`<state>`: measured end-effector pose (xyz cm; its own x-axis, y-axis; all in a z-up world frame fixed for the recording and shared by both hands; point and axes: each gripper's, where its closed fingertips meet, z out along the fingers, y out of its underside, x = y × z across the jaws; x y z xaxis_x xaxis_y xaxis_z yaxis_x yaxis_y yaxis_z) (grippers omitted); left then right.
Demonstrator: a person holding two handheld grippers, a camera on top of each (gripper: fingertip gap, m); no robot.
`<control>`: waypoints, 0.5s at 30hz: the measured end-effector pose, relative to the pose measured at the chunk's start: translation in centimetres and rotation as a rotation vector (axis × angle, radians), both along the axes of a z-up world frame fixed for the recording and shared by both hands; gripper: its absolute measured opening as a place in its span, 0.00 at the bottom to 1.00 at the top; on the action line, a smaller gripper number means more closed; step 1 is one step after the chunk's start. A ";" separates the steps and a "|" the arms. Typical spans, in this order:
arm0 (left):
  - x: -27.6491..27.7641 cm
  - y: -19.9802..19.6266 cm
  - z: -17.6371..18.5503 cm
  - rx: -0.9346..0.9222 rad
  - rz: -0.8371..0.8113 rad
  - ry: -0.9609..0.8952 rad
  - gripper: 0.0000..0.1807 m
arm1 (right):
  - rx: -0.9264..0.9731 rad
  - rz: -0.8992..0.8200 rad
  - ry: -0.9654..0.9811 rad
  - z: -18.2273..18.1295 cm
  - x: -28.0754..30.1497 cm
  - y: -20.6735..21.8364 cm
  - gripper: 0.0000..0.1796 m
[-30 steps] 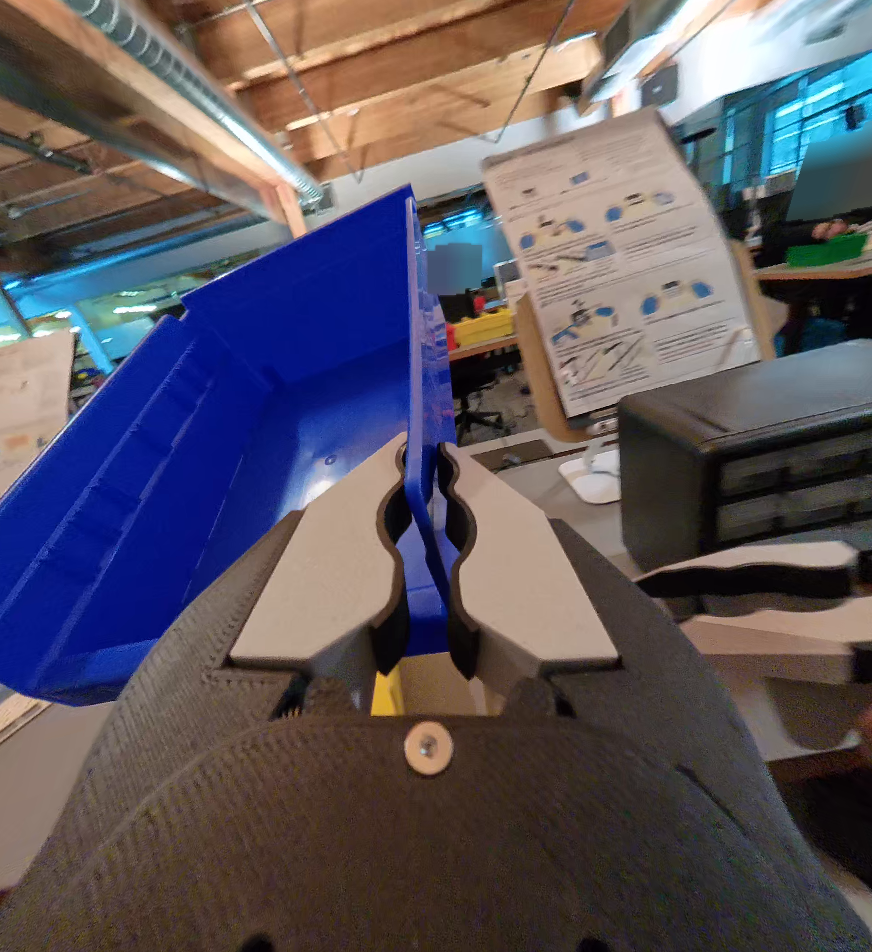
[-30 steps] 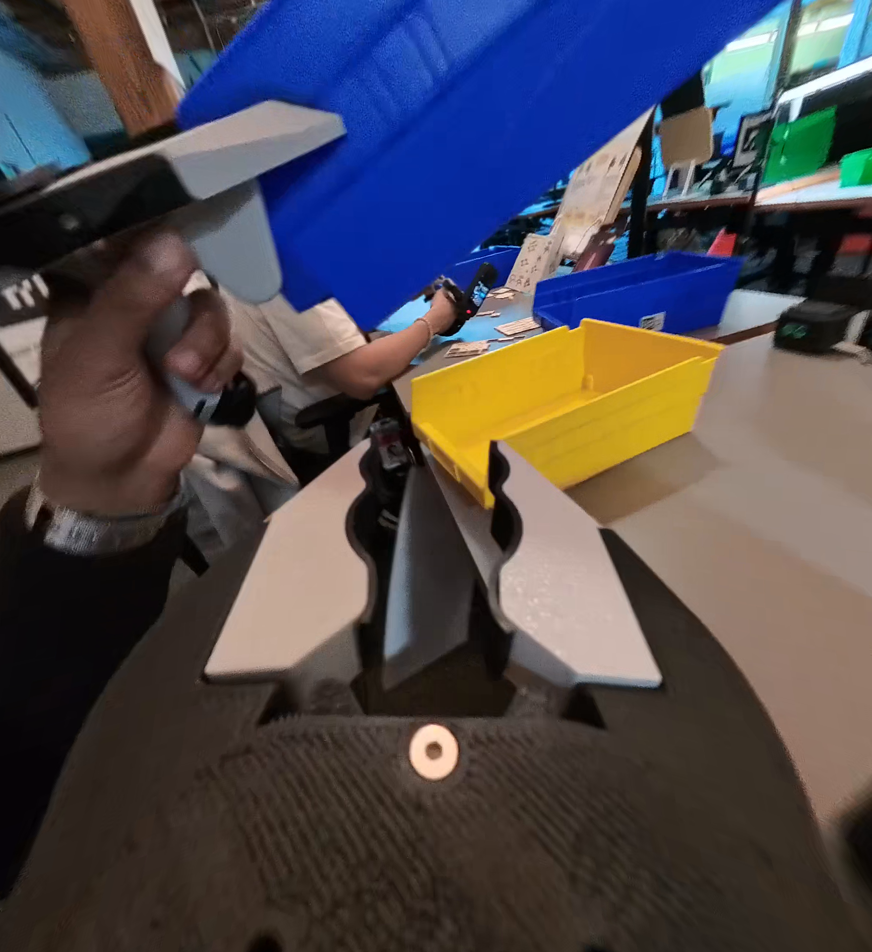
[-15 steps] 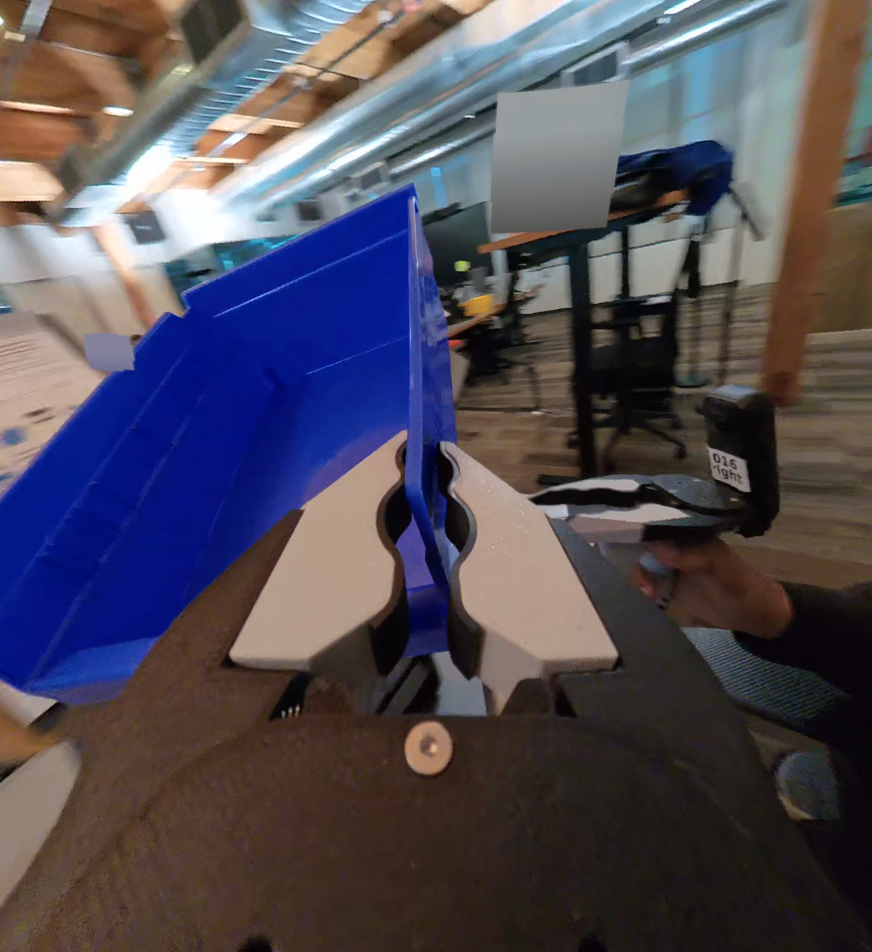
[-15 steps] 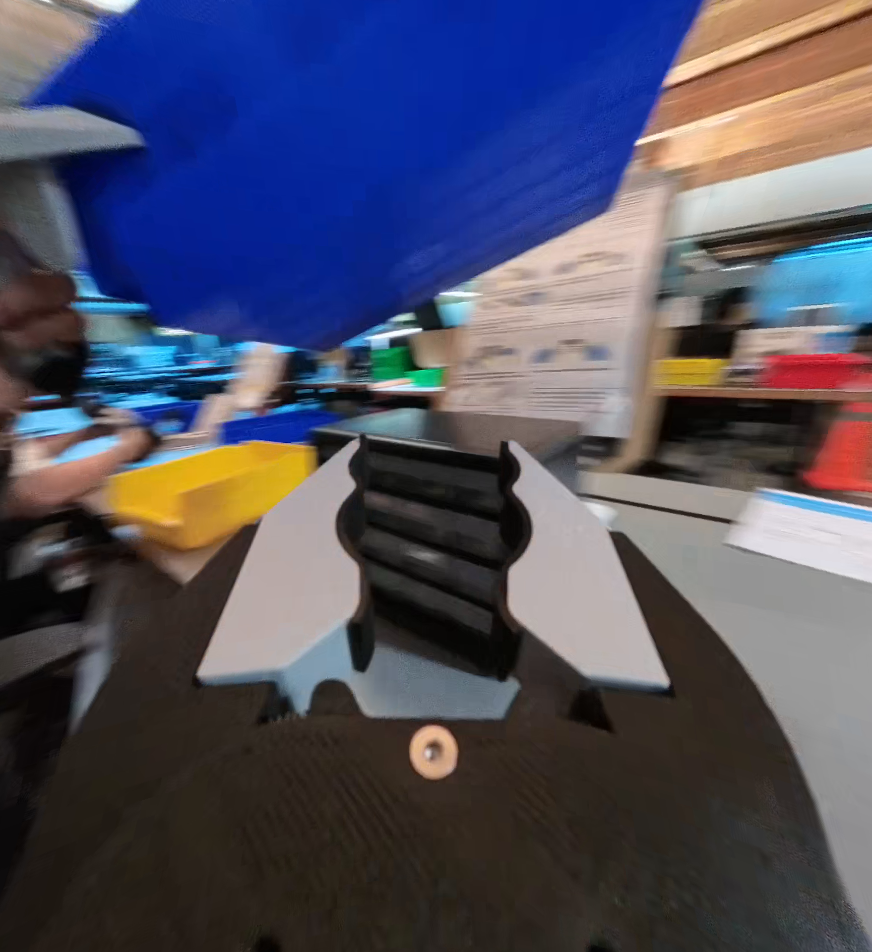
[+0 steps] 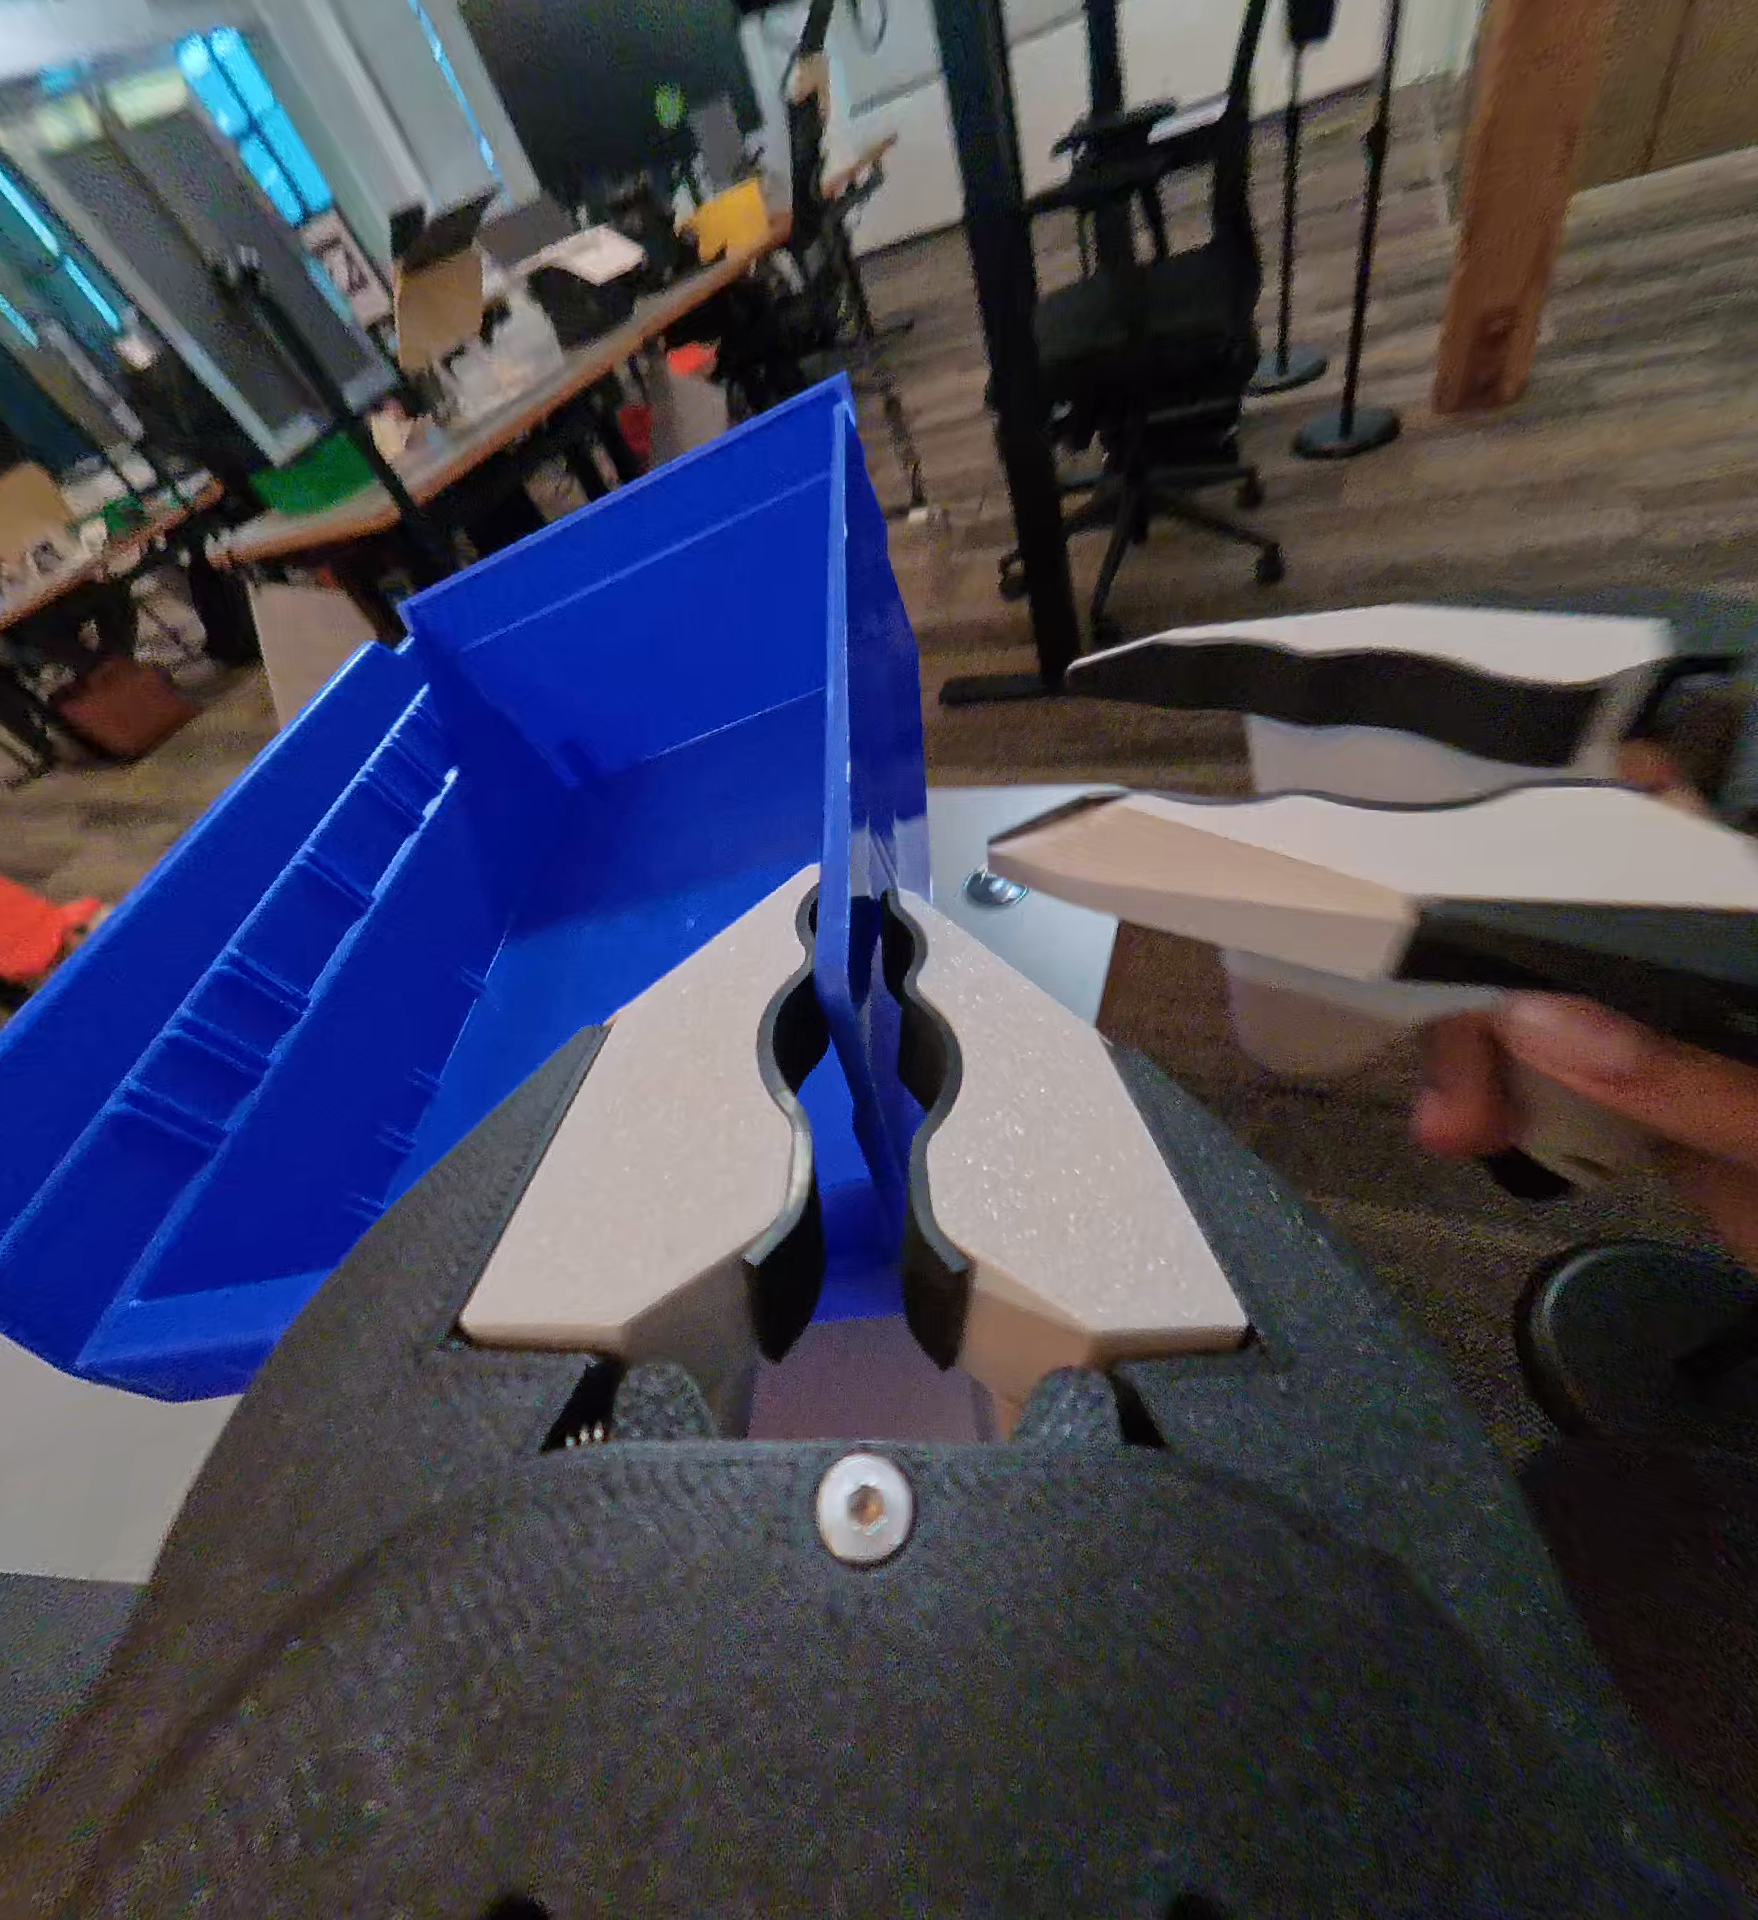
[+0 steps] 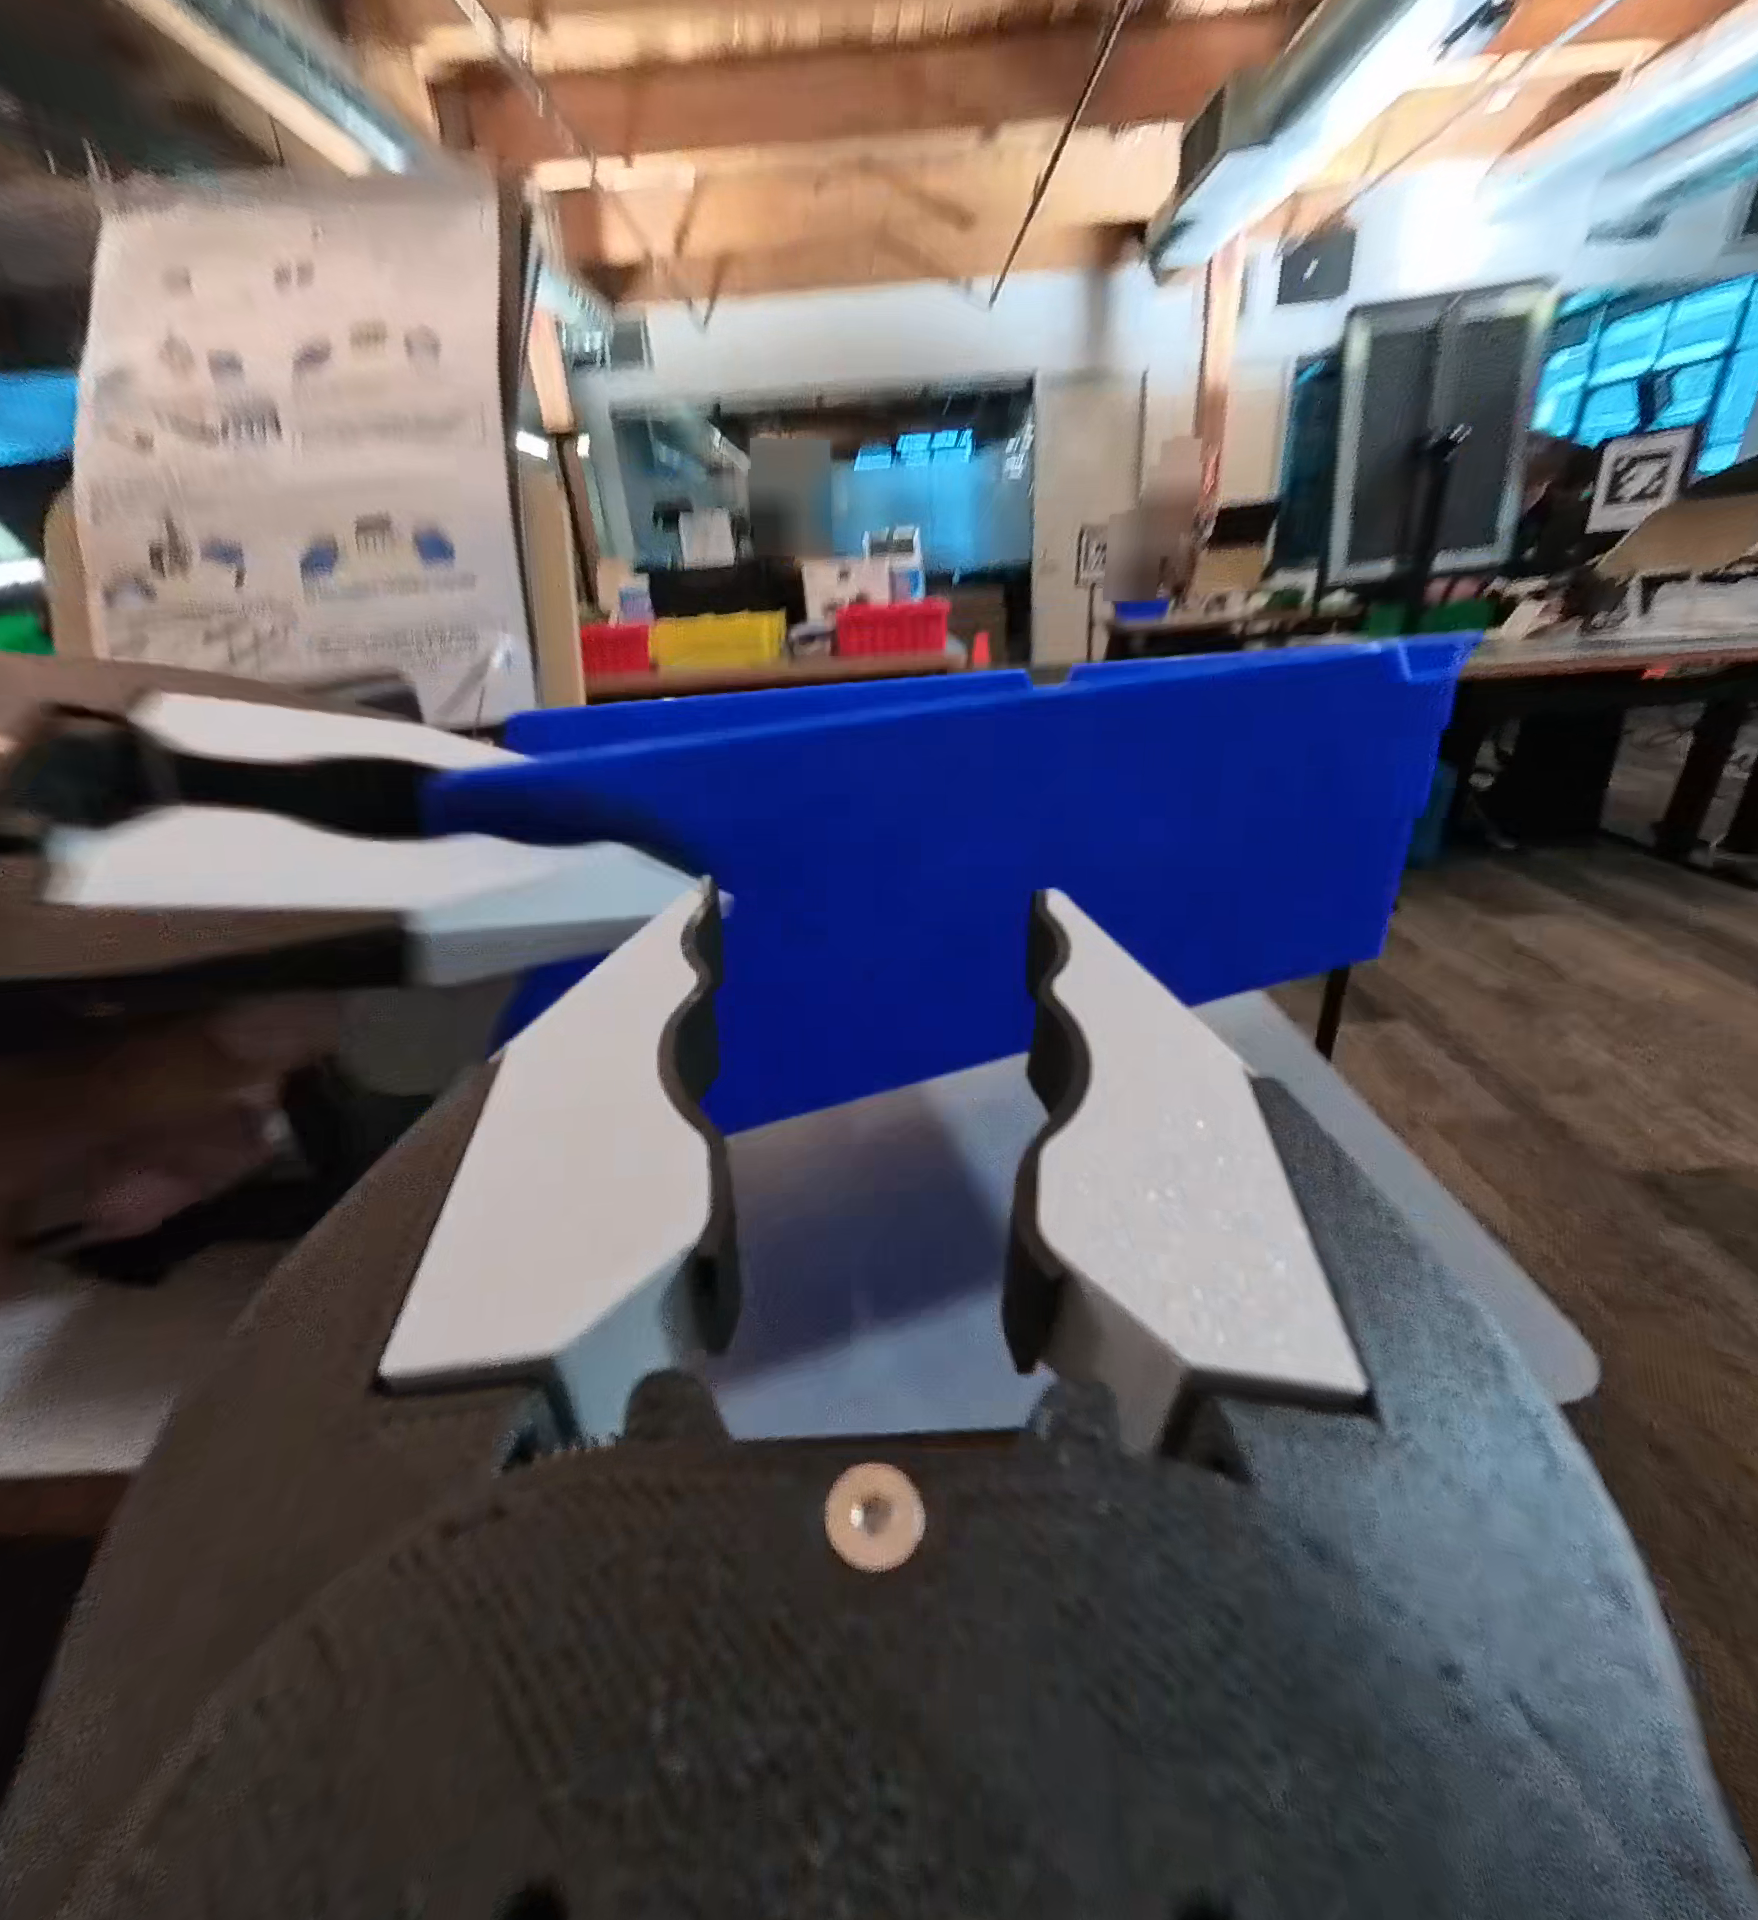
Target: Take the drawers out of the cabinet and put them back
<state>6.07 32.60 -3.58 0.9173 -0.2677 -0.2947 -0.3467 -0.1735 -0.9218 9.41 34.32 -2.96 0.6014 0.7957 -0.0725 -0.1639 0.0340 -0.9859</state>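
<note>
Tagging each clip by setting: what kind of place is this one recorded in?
Most likely a shared open-plan workshop or lab. Long work tables carry coloured storage bins, office chairs stand on a wood floor, and the ceiling shows bare timber beams. The left gripper holds a blue bin.

Pale grey bench [image 6: 1374, 1091] with a rounded corner, standing on brown wood-look floor [image 6: 1633, 1091], surface bare where visible, blue bin's contact with it unclear
</note>
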 end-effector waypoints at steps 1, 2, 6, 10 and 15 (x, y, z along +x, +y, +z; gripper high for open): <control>-0.8 1.0 -1.5 -0.022 0.023 -0.001 0.02 | -0.015 0.016 -0.037 -0.7 -0.9 -0.2 0.33; -1.5 1.8 -2.9 -0.039 0.045 0.006 0.01 | -0.028 0.030 -0.058 -1.3 -1.6 -0.4 0.33; -3.6 3.8 -6.4 -0.077 0.089 0.009 0.01 | -0.063 0.079 -0.088 -2.6 -3.2 -0.9 0.32; -4.2 5.1 -7.9 -0.078 0.096 -0.041 0.01 | -0.090 0.073 -0.120 -4.0 -3.6 0.0 0.31; -3.7 7.1 -9.9 -0.098 0.105 -0.039 0.01 | -0.148 0.046 -0.120 -5.4 -3.3 1.5 0.31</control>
